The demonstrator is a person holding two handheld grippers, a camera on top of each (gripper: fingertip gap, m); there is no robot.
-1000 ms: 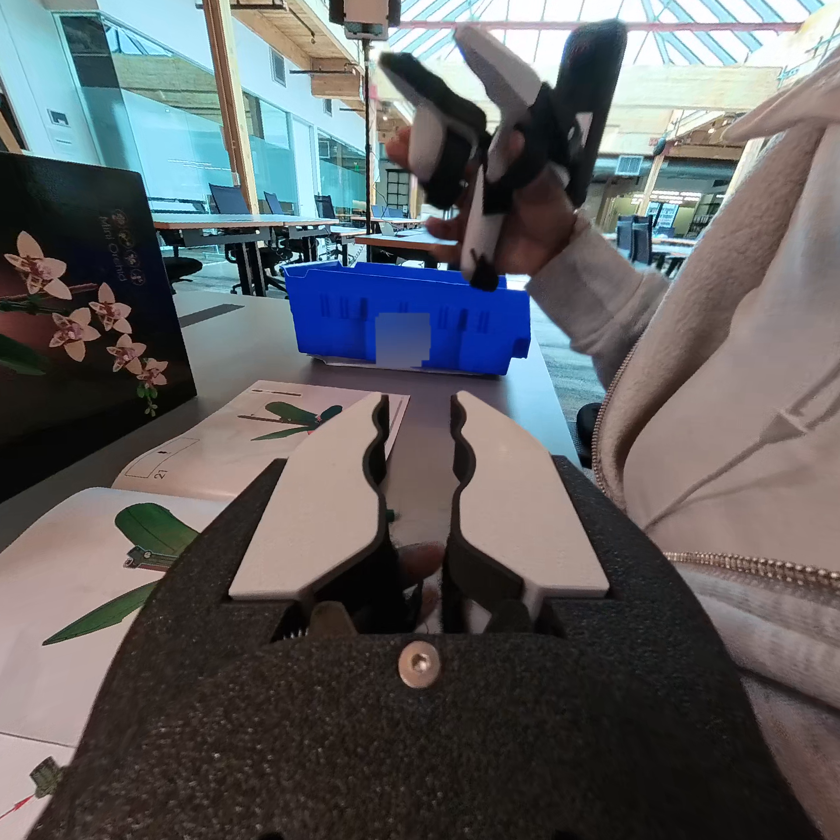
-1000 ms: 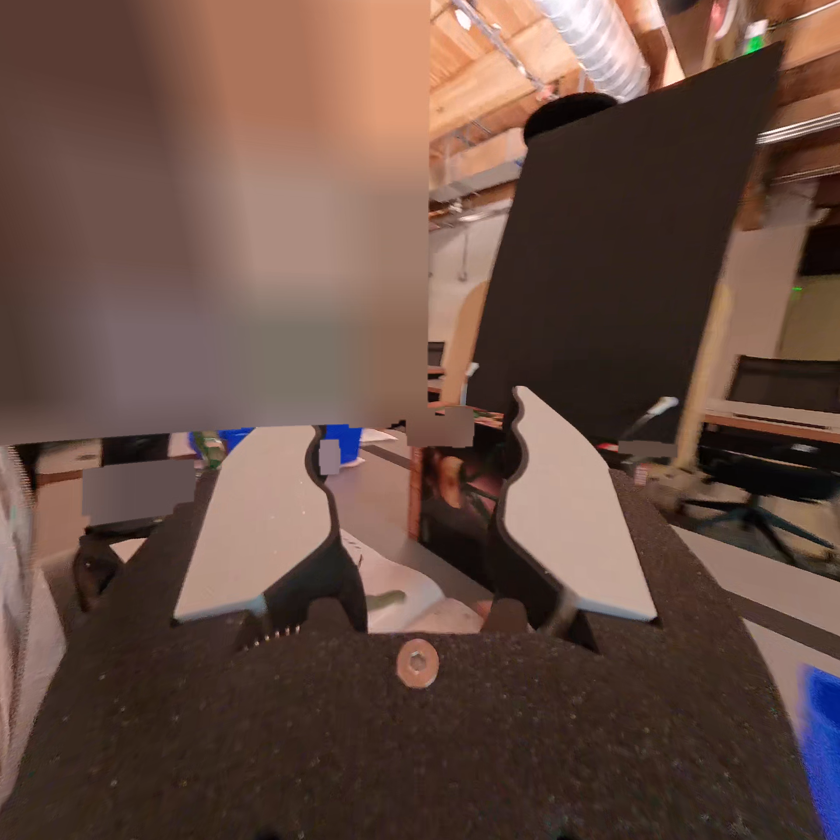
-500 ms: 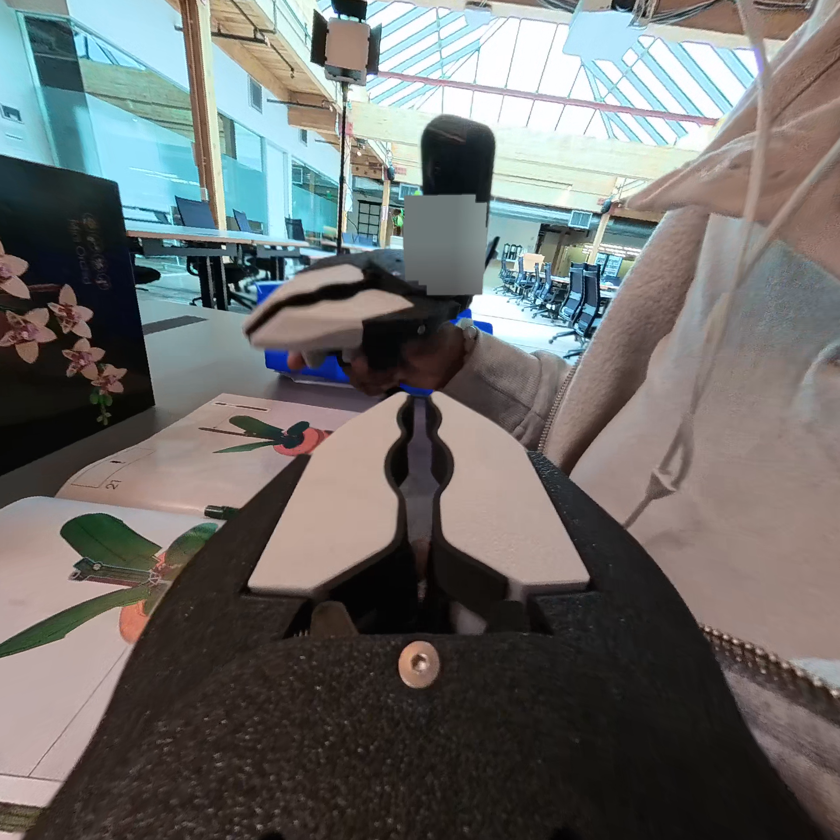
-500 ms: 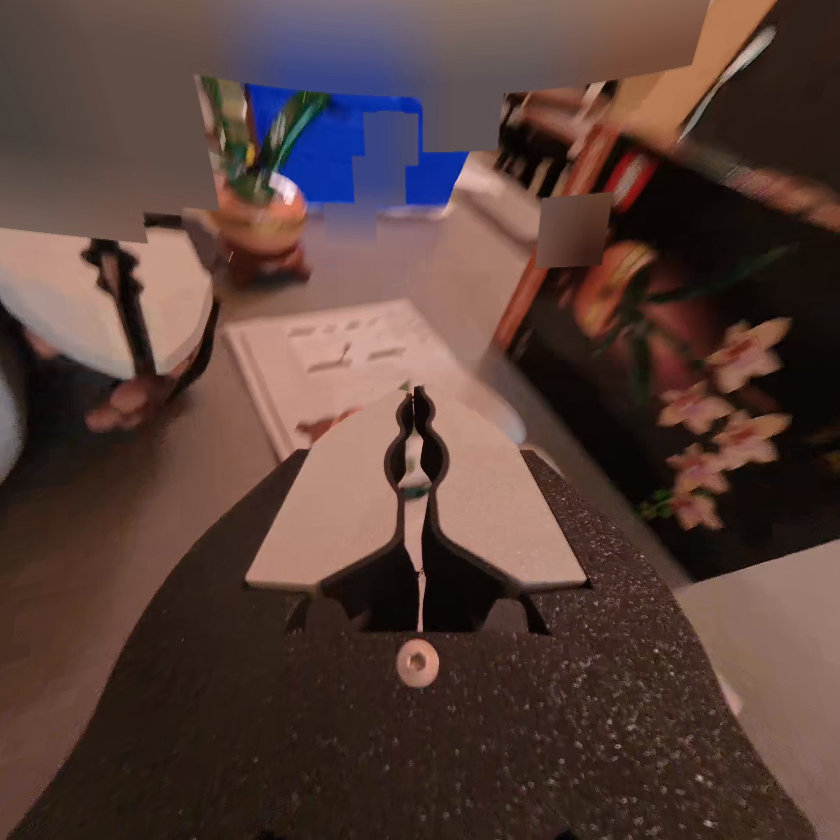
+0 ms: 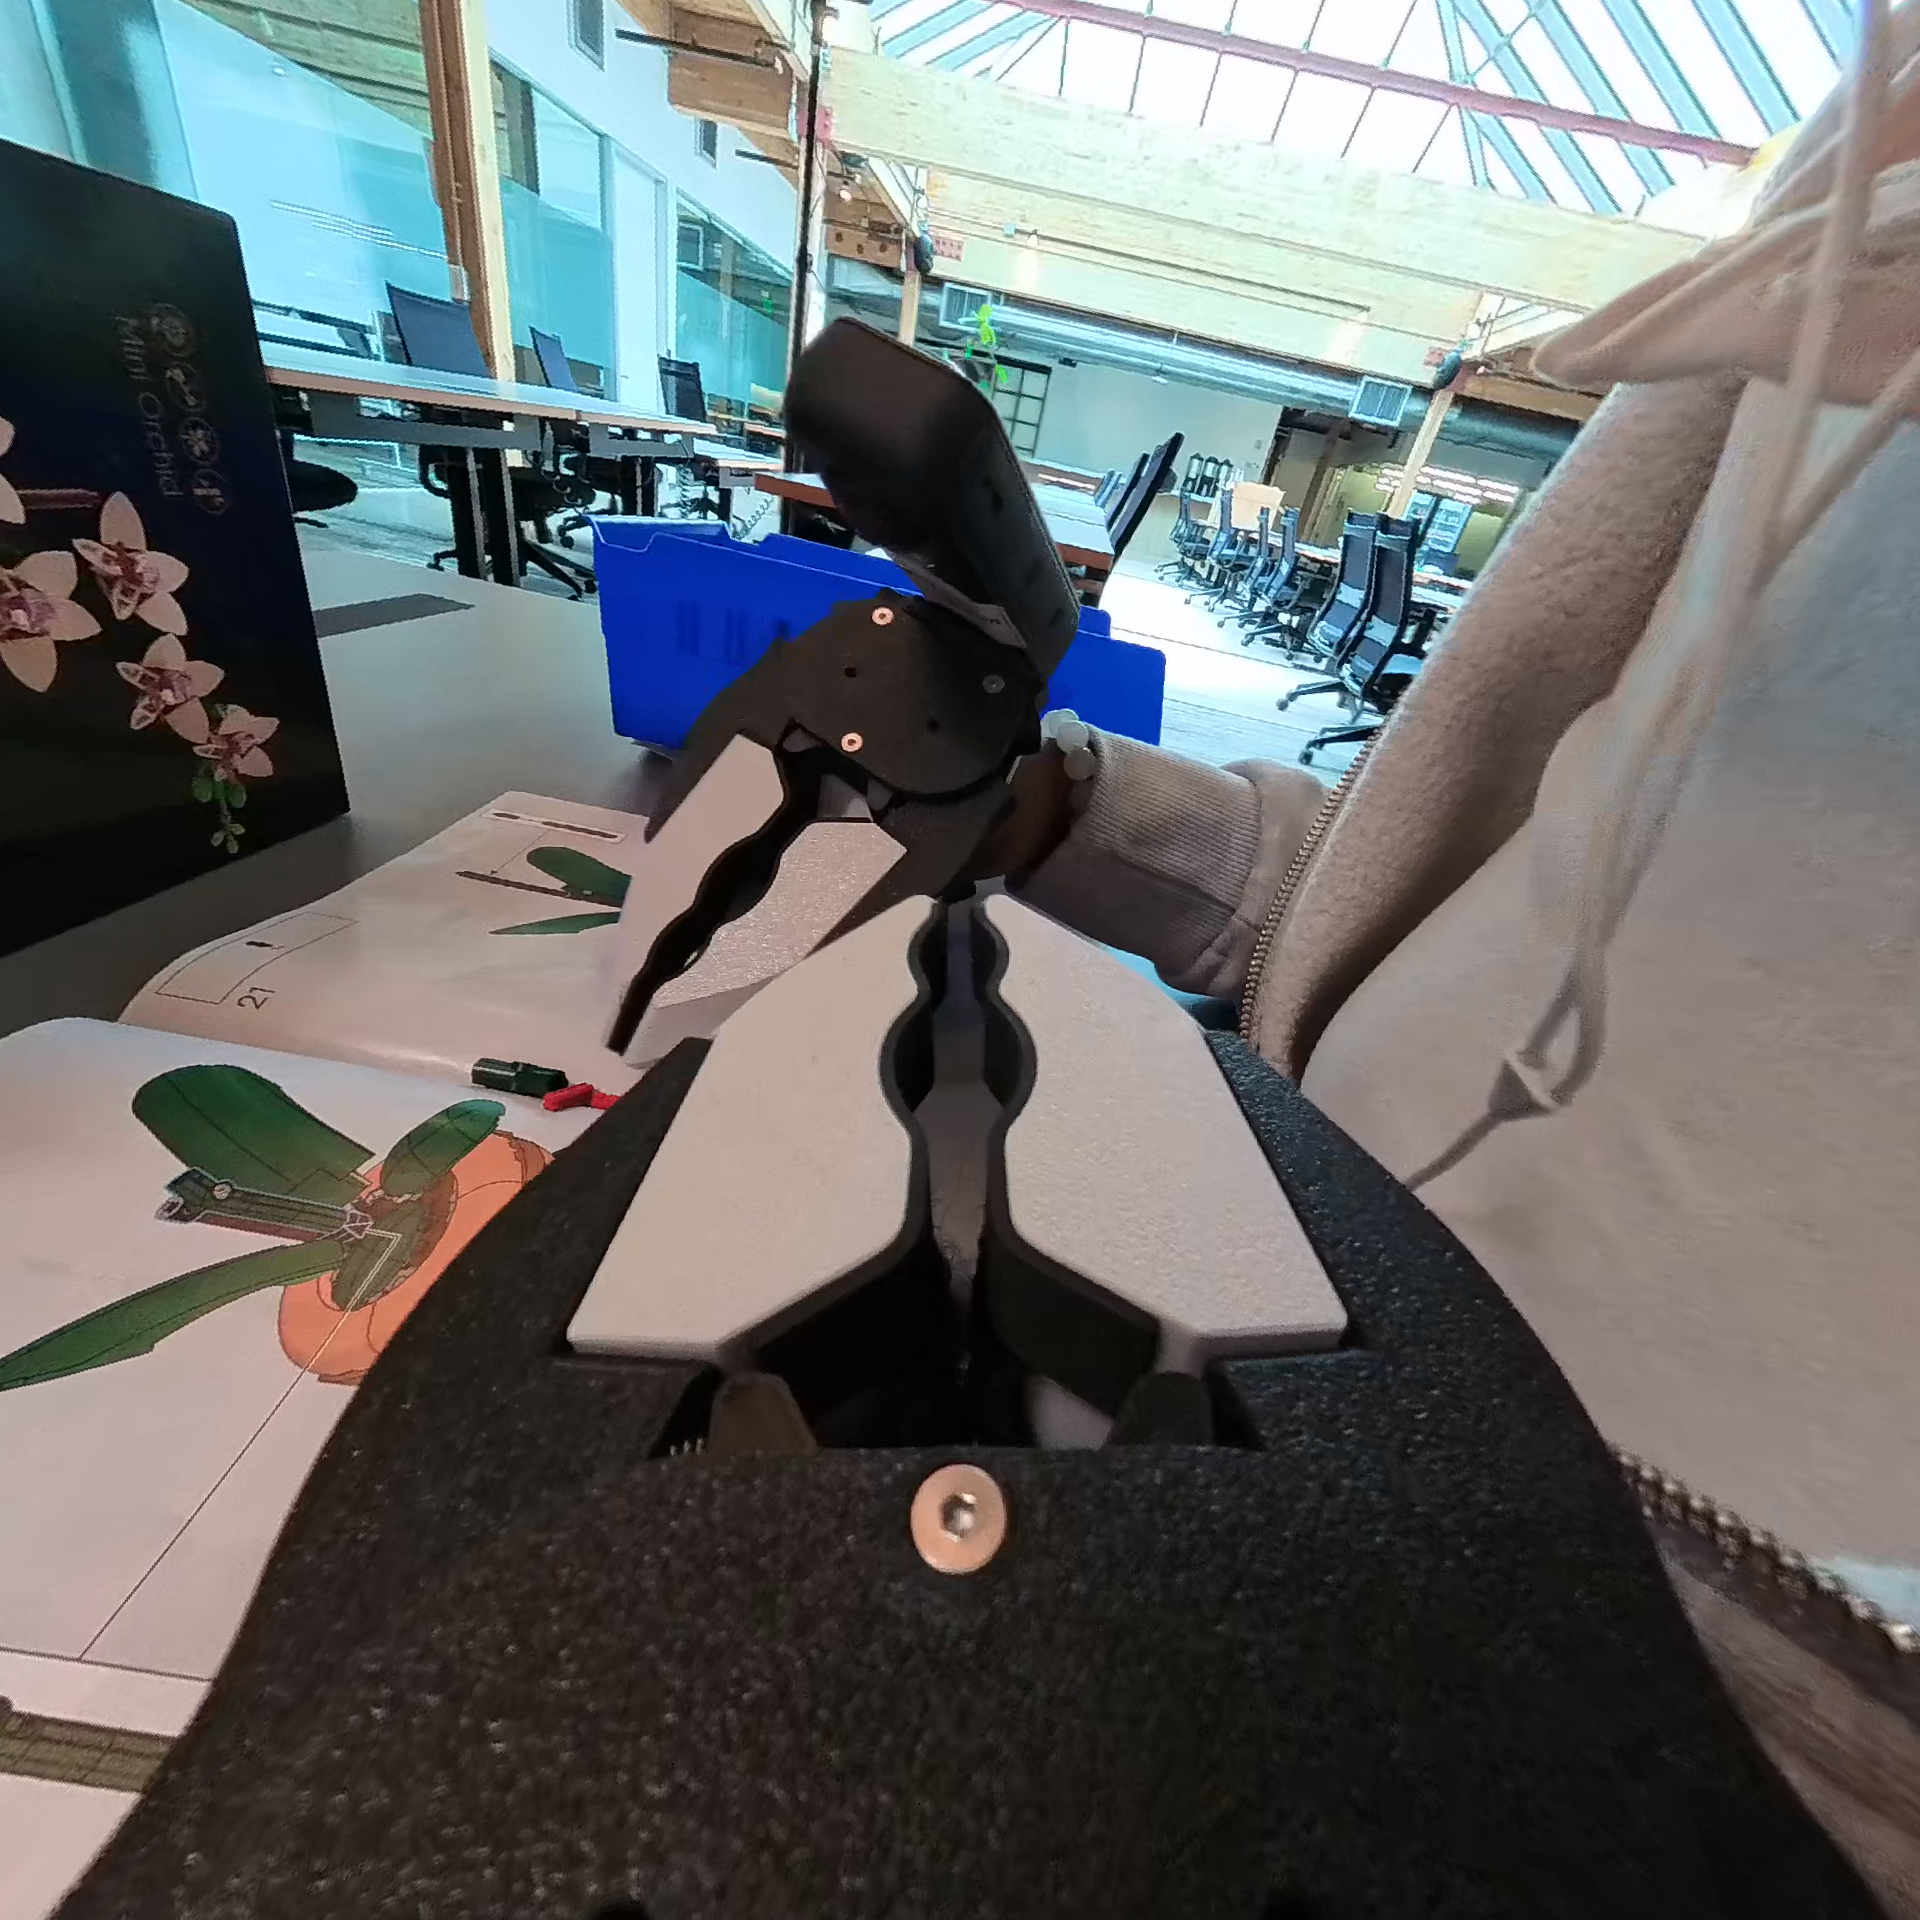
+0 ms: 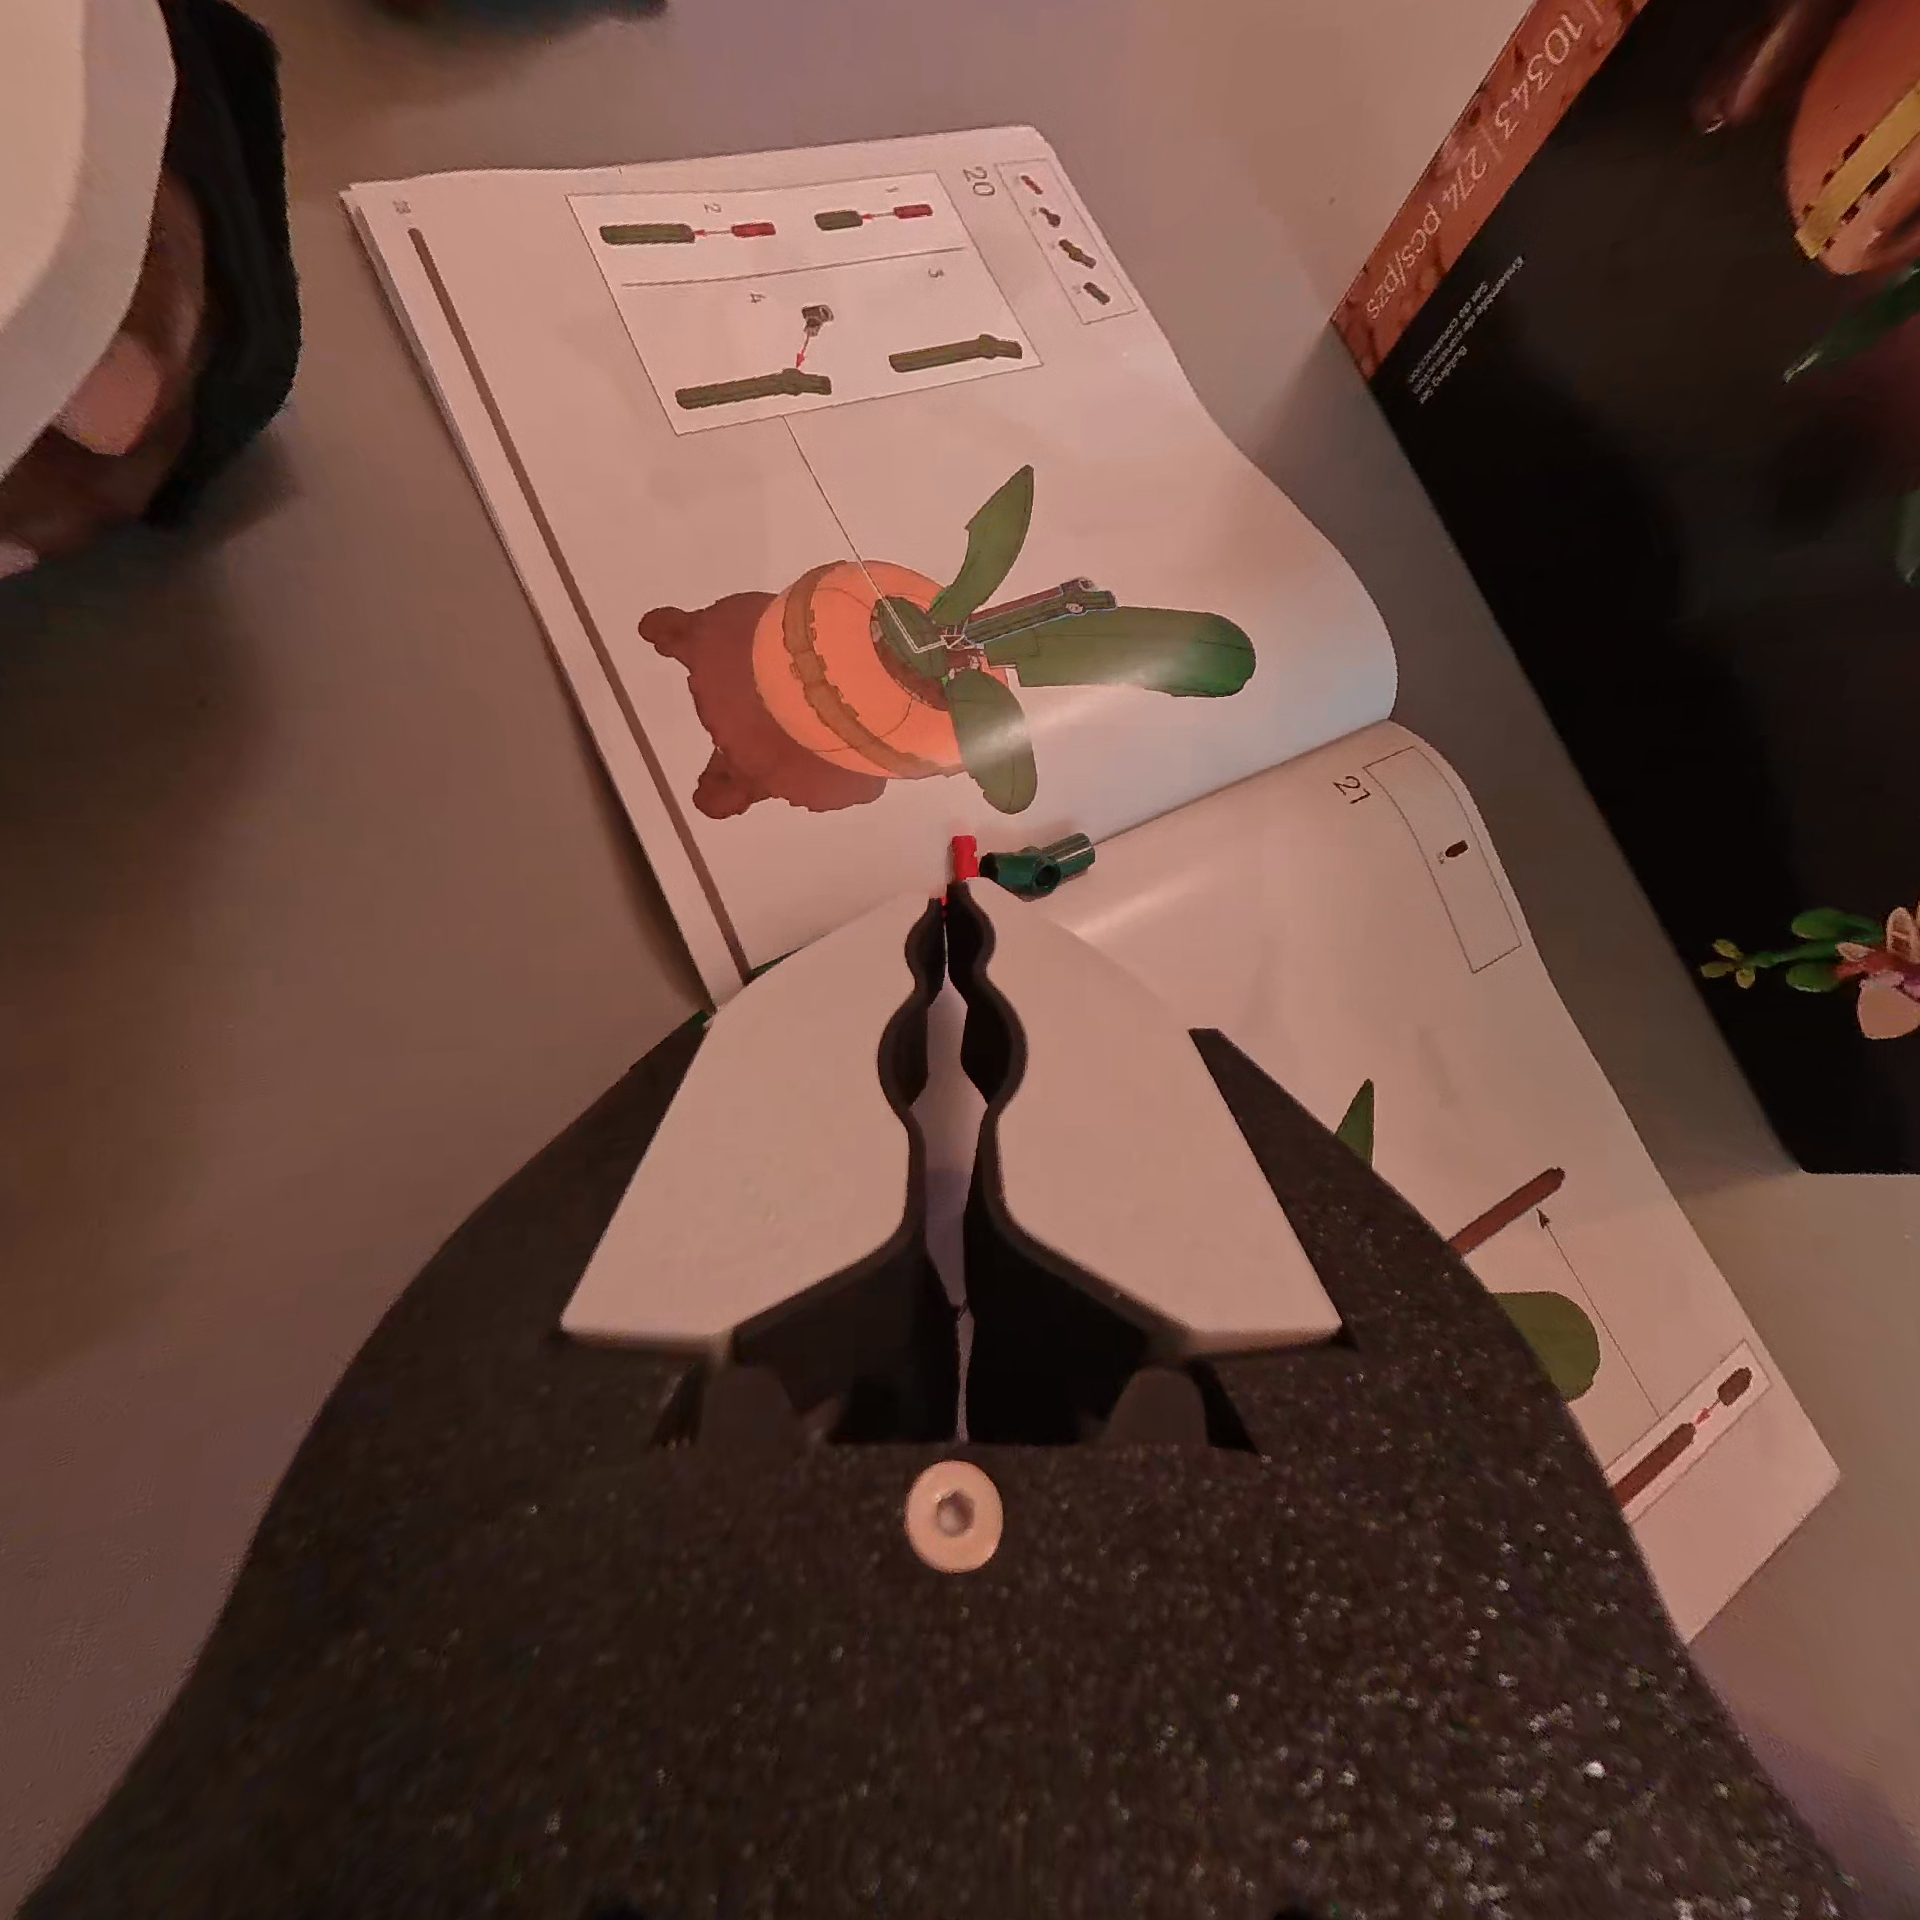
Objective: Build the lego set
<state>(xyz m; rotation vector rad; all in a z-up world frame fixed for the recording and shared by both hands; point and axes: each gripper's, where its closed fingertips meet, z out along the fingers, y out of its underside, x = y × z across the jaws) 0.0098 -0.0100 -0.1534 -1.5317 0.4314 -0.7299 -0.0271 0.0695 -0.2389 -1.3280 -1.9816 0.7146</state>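
An open instruction booklet (image 6: 1195,935) lies on the grey table. On its fold lie a small red pin (image 6: 963,854) and a dark green connector (image 6: 1039,864), side by side; both also show in the left wrist view, the pin (image 5: 577,1095) and the connector (image 5: 514,1073). My right gripper (image 6: 951,902) is shut, tilted down, with its tips just over the near end of the red pin; it also shows in the left wrist view (image 5: 623,1034). My left gripper (image 5: 961,914) is shut and empty, held above the table behind the right one.
The dark set box (image 5: 125,675) with orchid pictures stands left of the booklet and shows on the right in the right wrist view (image 6: 1662,520). A blue bin (image 5: 675,644) stands farther back. A person's cream hoodie (image 5: 1558,935) fills the right side. Spacing between my two grippers at the tips: around 12 centimeters.
The right gripper shut, swung down from high over the blue bin and now points at the red pin on the booklet. The left gripper closed from slightly open to shut.
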